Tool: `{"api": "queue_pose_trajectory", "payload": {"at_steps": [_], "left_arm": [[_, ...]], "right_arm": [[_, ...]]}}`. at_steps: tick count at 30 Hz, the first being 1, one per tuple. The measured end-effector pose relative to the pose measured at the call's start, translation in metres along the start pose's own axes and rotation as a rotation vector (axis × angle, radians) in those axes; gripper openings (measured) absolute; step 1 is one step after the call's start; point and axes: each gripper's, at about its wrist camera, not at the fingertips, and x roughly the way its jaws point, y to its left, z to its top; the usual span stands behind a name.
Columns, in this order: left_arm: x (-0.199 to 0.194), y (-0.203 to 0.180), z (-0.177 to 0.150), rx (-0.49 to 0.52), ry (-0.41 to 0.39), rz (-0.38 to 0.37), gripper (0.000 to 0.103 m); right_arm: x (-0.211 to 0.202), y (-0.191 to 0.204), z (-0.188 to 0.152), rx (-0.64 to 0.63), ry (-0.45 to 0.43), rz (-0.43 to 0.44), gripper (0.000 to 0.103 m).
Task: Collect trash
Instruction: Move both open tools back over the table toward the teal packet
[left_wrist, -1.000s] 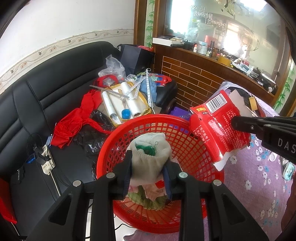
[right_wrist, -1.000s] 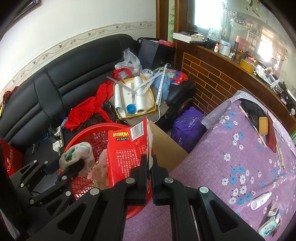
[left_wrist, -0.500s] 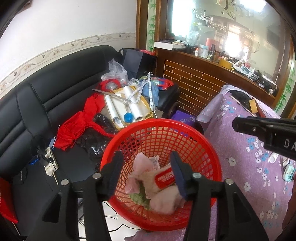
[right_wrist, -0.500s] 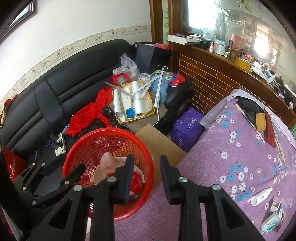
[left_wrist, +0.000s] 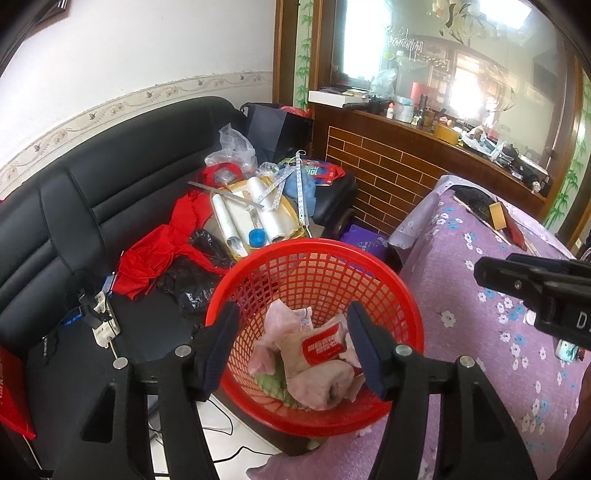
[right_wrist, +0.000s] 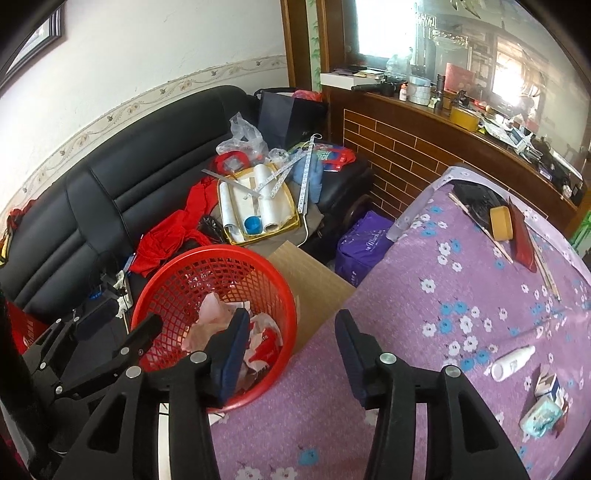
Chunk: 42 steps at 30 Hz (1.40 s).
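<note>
A red mesh basket (left_wrist: 317, 254) stands beside the purple flowered table; it also shows in the right wrist view (right_wrist: 177, 266). Inside lie a red packet (left_wrist: 324, 345), pink crumpled bags (left_wrist: 280, 325) and other scraps. My left gripper (left_wrist: 293, 345) is open and empty above the basket. My right gripper (right_wrist: 291, 347) is open and empty over the table's edge, right of the basket; it shows at the right of the left wrist view (left_wrist: 532, 284). On the table lie a white bottle (right_wrist: 512, 363) and small cartons (right_wrist: 546, 402).
A black sofa (left_wrist: 110, 192) carries red cloth (left_wrist: 159, 254), a black bag, a yellow tray (right_wrist: 258, 210) with plastic rolls and rulers. A cardboard box (right_wrist: 310, 280) and purple bag (right_wrist: 364, 243) sit between basket and brick counter. Tape roll (right_wrist: 500, 223) lies far on the table.
Both grippers opened: the left dropped its cloth bundle and the right its red packet into the basket. Both then drew back and up, the right toward the table.
</note>
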Motion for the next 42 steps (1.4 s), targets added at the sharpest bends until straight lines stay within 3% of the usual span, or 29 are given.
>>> {"api": "queue_pose_trajectory", "payload": {"at_steps": [14,23,33,42], "left_arm": [[-0.032,-0.009,-0.027,-0.008,0.009,0.023,0.062],[-0.04,-0.051,-0.057,0.073,0.068,-0.03,0.062],[-0.058,-0.147,-0.079,0.265,0.09,-0.205,0.062],[-0.083,-0.258,-0.09,0.508,0.066,-0.461,0.062]], "right_arm": [[-0.033,-0.007,-0.04,0.013,0.008,-0.003,0.057],[-0.056,-0.057,-0.094,0.12,0.052,-0.028,0.057],[-0.098,-0.16,-0.169,0.353,0.076,-0.132,0.057],[-0.158,-0.247,-0.241,0.551,0.056,-0.264,0.057]]}}
